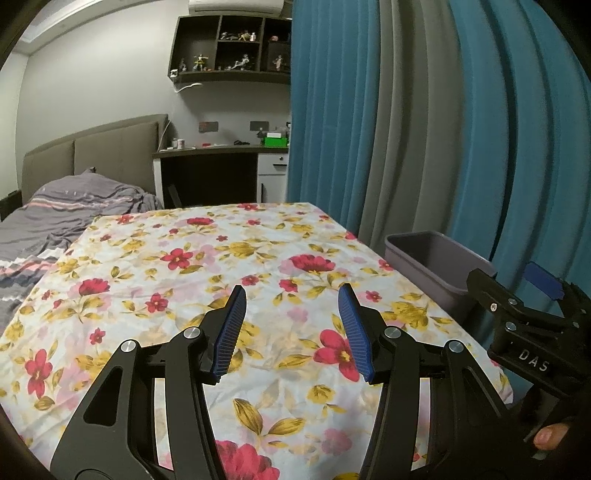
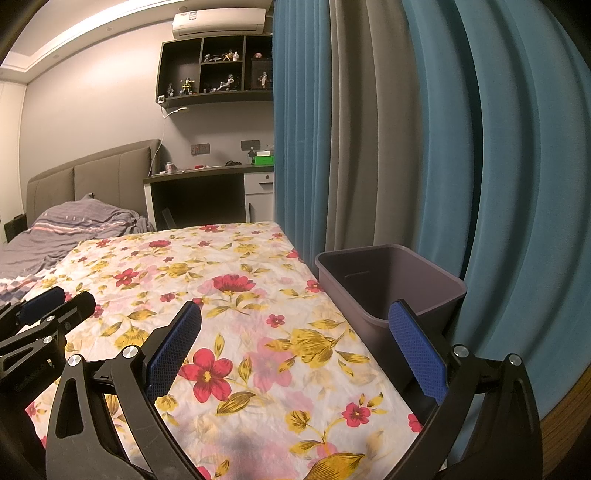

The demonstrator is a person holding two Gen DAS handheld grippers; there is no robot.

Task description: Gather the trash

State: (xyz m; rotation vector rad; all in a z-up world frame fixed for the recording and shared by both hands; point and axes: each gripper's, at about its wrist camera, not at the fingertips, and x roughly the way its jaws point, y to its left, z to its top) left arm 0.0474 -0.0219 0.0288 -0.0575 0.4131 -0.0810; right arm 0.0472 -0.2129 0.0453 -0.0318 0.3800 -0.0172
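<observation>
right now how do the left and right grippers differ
The right gripper stands wider open than the left gripper. The right one sits at the table's edge beside the purple bin; the left one is over the middle of the floral cloth. Both are empty, with blue pads.

White letters "DAS" readable on black body of right gripper (image 1: 545, 286), seen at right edge of left wrist view. Red print on air conditioner (image 2: 219, 21) too small to read. Faint marks on grey bedding (image 1: 66, 210) illegible. No other legible text.
</observation>
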